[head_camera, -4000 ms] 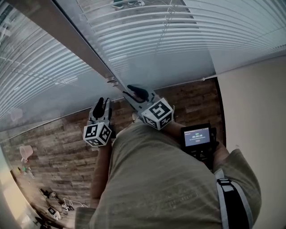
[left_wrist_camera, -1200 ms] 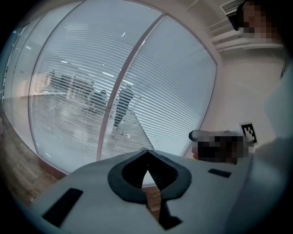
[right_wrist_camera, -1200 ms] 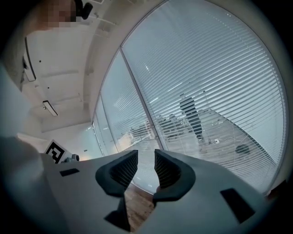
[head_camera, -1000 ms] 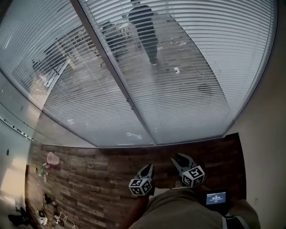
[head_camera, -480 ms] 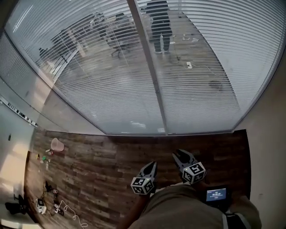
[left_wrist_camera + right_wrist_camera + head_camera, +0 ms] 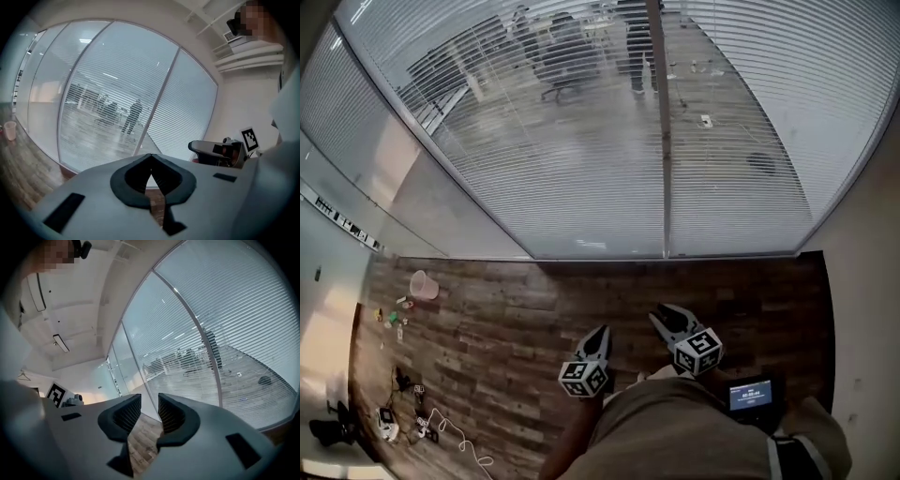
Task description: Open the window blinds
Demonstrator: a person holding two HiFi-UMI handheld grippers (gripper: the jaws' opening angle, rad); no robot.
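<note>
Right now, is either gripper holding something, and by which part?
Nothing is held. The left gripper is shut with nothing between its jaws; the right gripper is open and empty.

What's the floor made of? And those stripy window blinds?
The floor looks like wood planks or wood-look laminate: brown, matte boards with grain and staggered joints. The window blinds look like thin metal or plastic slats, pale with a slight sheen; which of the two can't be told.
</note>
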